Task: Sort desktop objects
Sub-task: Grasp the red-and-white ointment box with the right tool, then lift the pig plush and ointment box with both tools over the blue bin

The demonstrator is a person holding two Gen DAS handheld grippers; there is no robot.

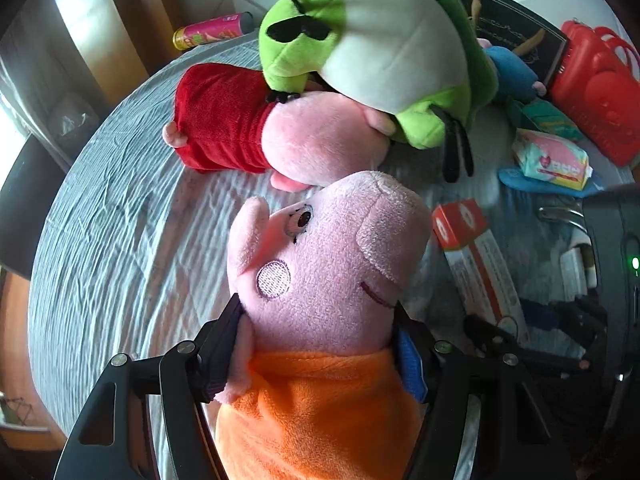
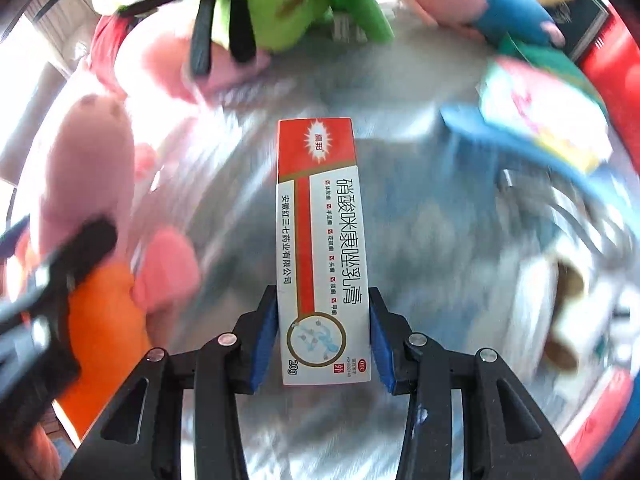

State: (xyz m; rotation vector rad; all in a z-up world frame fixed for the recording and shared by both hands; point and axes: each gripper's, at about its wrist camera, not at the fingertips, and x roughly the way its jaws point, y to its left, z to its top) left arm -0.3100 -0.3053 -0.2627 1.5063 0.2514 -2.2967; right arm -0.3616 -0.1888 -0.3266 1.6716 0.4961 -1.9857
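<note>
My left gripper (image 1: 316,344) is shut on a pink pig plush in an orange dress (image 1: 320,280), gripped at the neck and held above the grey cloth. Beyond it lie a pink pig plush in a red dress (image 1: 256,132) and a green frog-like plush (image 1: 376,48) resting on top of it. My right gripper (image 2: 324,332) is shut on a red and white ointment box (image 2: 320,232), lifted lengthwise between the blue pads. The same ointment box (image 1: 476,264) shows at the right of the left wrist view. The right wrist view is blurred around the box.
A round table under a grey cloth (image 1: 120,220) holds a small pig plush in blue (image 1: 512,68), a tissue pack (image 1: 552,158) on a blue item, a red plastic case (image 1: 600,92), a dark book (image 1: 516,28) and a pink can (image 1: 212,30) at the far edge.
</note>
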